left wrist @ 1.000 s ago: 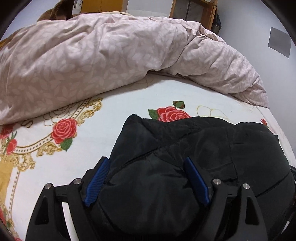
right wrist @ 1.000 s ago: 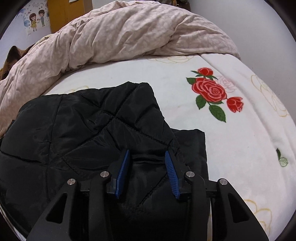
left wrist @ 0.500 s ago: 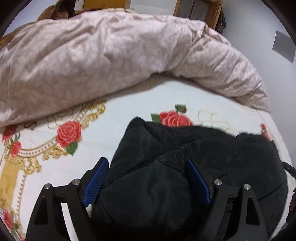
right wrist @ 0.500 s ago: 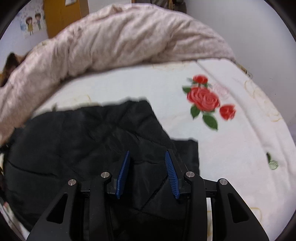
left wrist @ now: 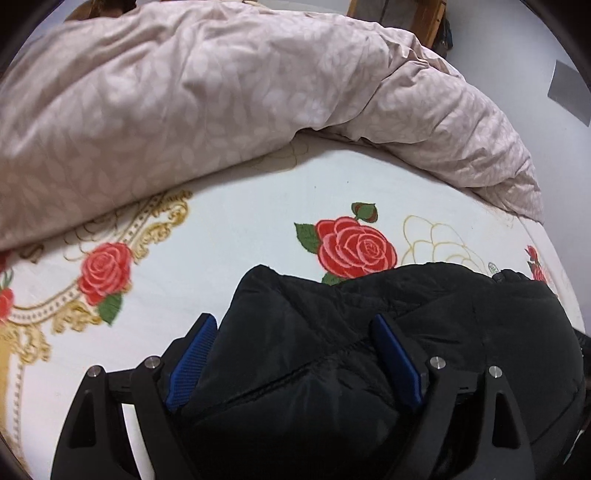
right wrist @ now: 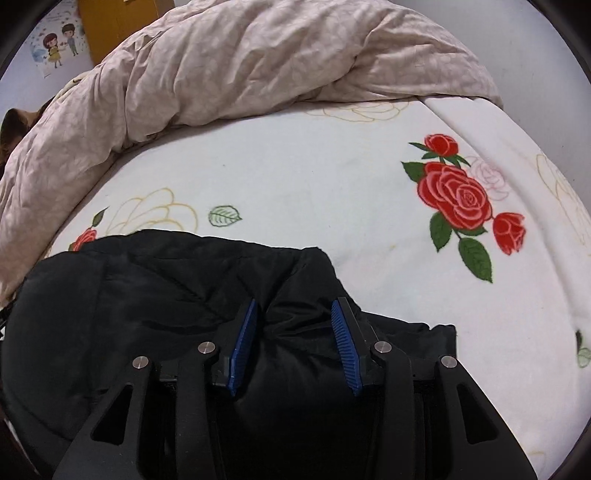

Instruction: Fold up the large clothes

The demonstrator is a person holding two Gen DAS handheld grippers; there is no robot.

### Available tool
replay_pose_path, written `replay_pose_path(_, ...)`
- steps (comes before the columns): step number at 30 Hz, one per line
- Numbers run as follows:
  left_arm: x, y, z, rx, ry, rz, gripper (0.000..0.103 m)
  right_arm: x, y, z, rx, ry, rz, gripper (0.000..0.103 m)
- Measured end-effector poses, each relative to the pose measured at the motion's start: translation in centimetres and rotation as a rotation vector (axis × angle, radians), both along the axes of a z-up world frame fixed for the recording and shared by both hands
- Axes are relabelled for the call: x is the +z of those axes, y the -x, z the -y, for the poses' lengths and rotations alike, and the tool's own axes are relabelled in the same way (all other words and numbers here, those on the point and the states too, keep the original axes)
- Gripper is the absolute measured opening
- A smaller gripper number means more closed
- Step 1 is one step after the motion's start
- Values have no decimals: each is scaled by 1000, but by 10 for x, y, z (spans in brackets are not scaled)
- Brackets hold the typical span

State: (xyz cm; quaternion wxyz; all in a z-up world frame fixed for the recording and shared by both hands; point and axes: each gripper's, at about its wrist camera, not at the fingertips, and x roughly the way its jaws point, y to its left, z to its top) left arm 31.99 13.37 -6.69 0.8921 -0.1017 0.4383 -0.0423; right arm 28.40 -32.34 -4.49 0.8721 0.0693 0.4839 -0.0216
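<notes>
A black quilted jacket (left wrist: 424, 314) lies bunched on the rose-print bed sheet (left wrist: 240, 236). My left gripper (left wrist: 293, 325) stands wide, and a thick puffy fold of the jacket fills the space between its blue pads (left wrist: 192, 358). In the right wrist view the same jacket (right wrist: 129, 302) fills the lower left. My right gripper (right wrist: 295, 306) has a narrower fold of it pinched between its pads (right wrist: 242, 336), and its jaws are opening a little. The jacket's near part is hidden under both grippers.
A crumpled pinkish-beige duvet (left wrist: 184, 103) is heaped across the far side of the bed (right wrist: 277, 59). Bare sheet lies between it and the jacket. The bed's right edge (right wrist: 546, 206) runs close to a grey wall. Wooden furniture (left wrist: 428, 18) stands behind.
Both grippers have drawn back with the jacket, so its far edge sits nearer and lower. More bare sheet and a whole red rose now show beyond it.
</notes>
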Motion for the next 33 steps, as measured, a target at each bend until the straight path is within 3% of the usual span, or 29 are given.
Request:
replay_pose_path(5,-8,-6,2,6,3,-17,90,-10,-5,-4,-1,33,4,42)
replay_pose_path(9,7,-3,0,13,-15,-32,88,3,-4,-5,-1,52,-11,42)
replay_pose_path(15,68,46,-8,-1,-6,102,87,71,50,-4,50,0,133,44)
replay_pose_path(18,84,87,-4,-34,15,152,88,81,83,-6,64,-9,148,44)
replay_pose_path(21,64,107,4,-61,1,97,88,63,109,0,39,-10,95,44)
replay_pose_path(23,43,105,7,-51,-10,22,87,39,110,8,14,-24,14,44)
replay_pose_path(25,35,104,8,-43,-7,5,88,30,109,11,10,-27,3,44)
replay_pose_path(30,59,110,11,-33,3,24,87,51,112,4,13,-1,9,44)
replay_pose_path(33,82,135,20,-48,-38,62,87,73,133,-4,32,-5,55,44)
